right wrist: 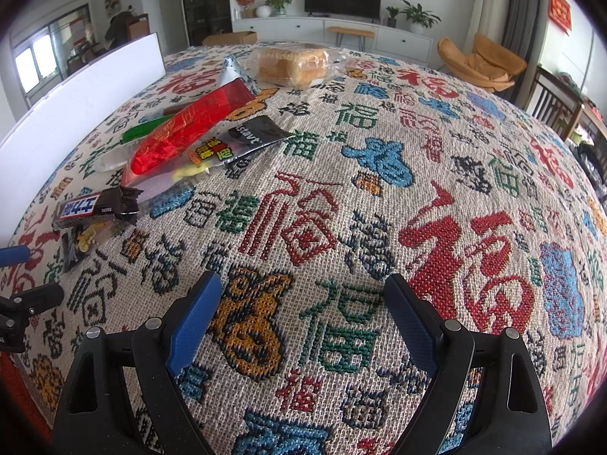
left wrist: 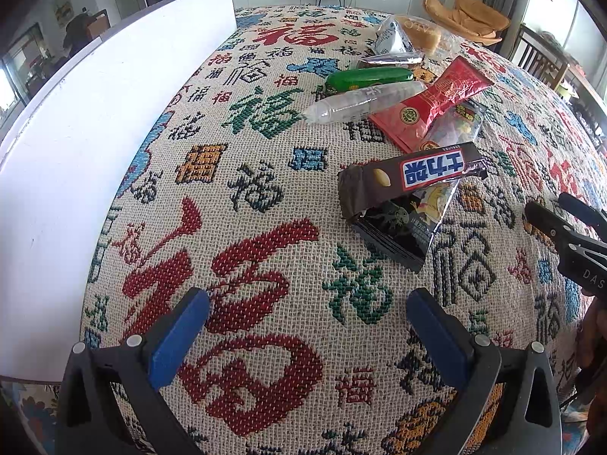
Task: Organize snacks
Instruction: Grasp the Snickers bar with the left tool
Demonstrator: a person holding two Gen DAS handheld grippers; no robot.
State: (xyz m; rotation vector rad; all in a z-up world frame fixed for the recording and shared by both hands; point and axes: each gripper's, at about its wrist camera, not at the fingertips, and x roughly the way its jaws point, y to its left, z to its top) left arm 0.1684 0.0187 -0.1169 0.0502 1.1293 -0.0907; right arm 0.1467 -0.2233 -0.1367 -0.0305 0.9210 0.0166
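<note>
table (left wrist: 265, 227): chunky woven cloth, knitted characters
snacks: crinkly brown chocolate bar (left wrist: 413, 174) on a black packet (left wrist: 402, 227), glossy red pouch (left wrist: 436, 102) behind
left claw (left wrist: 307, 330): spread wide, empty
right claw (right wrist: 303, 303): wide too, holding nothing

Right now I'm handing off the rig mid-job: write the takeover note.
Left gripper: open, empty, above the cloth.
Right gripper: open, empty, above the cloth.
Snacks lie loose on the patterned tablecloth: chocolate bar resting on a black packet, then red packet, clear packet, green packet, bagged bread farthest.
White box stands along the left edge.
Done: nothing visibly sorted.
Left: all snacks.
</note>
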